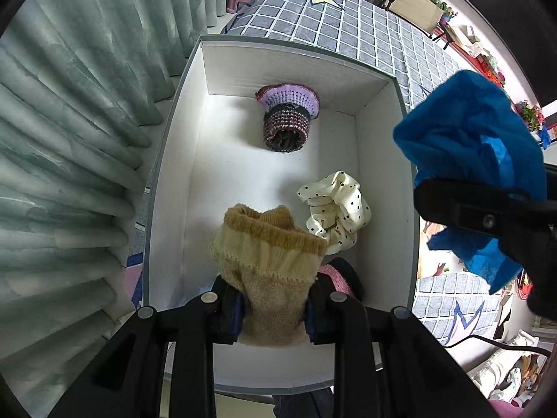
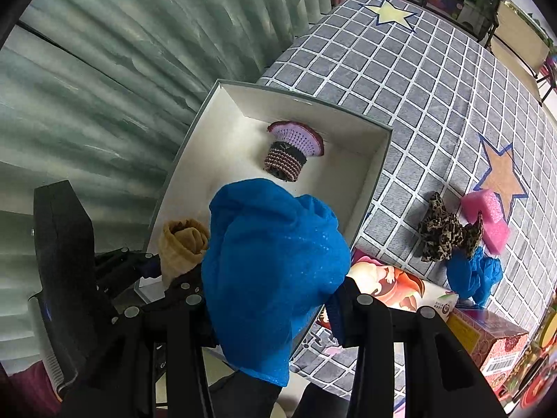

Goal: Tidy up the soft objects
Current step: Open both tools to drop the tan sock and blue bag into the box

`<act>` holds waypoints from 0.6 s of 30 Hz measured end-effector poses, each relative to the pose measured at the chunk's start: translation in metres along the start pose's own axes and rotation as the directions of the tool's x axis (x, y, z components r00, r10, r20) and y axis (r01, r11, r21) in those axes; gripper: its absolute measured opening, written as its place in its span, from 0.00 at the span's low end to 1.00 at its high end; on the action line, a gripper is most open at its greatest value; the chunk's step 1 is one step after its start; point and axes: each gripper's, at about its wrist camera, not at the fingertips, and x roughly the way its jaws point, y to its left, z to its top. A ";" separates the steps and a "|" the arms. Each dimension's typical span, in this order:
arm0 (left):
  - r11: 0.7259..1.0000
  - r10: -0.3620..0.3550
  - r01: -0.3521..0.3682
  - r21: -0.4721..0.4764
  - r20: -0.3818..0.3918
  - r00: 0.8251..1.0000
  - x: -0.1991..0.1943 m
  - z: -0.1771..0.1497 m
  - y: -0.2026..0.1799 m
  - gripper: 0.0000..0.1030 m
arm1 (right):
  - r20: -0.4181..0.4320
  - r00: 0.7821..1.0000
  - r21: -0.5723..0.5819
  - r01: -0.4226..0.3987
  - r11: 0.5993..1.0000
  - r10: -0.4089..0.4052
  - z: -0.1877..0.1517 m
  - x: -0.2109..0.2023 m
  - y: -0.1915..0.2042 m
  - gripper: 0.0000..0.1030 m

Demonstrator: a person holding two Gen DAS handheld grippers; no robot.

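My left gripper (image 1: 273,304) is shut on a rolled tan sock (image 1: 269,261) and holds it over the near end of a white open box (image 1: 174,174). In the box lie a purple crocheted hat (image 1: 287,118) at the far end and a cream polka-dot scrunchie (image 1: 336,209). My right gripper (image 2: 275,304) is shut on a blue cloth (image 2: 275,261), held above the box's right wall (image 2: 372,174); it shows at the right of the left wrist view (image 1: 470,146). The tan sock (image 2: 182,244) shows left of it.
On the grey checked mat (image 2: 435,104) right of the box lie a leopard-print scrunchie (image 2: 445,233), a pink sponge (image 2: 487,219) and another blue cloth (image 2: 473,275). Green curtains (image 1: 69,139) hang left. Colourful cartons (image 2: 487,341) stand near right.
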 end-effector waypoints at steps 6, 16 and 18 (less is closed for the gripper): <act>1.000 -0.008 0.008 0.004 0.012 1.000 -0.003 0.001 -0.002 0.56 | -0.002 1.000 0.000 0.002 1.000 -0.002 0.004 0.003 -0.001 0.44; 1.000 -0.024 0.025 -0.018 0.024 0.999 -0.007 0.002 -0.003 0.77 | -0.001 1.000 0.005 -0.009 1.000 0.009 0.009 0.002 -0.001 0.61; 0.999 -0.020 0.021 -0.024 0.046 0.999 -0.009 0.001 -0.003 0.86 | 0.008 1.000 0.009 -0.009 1.000 0.009 0.009 0.000 -0.002 0.72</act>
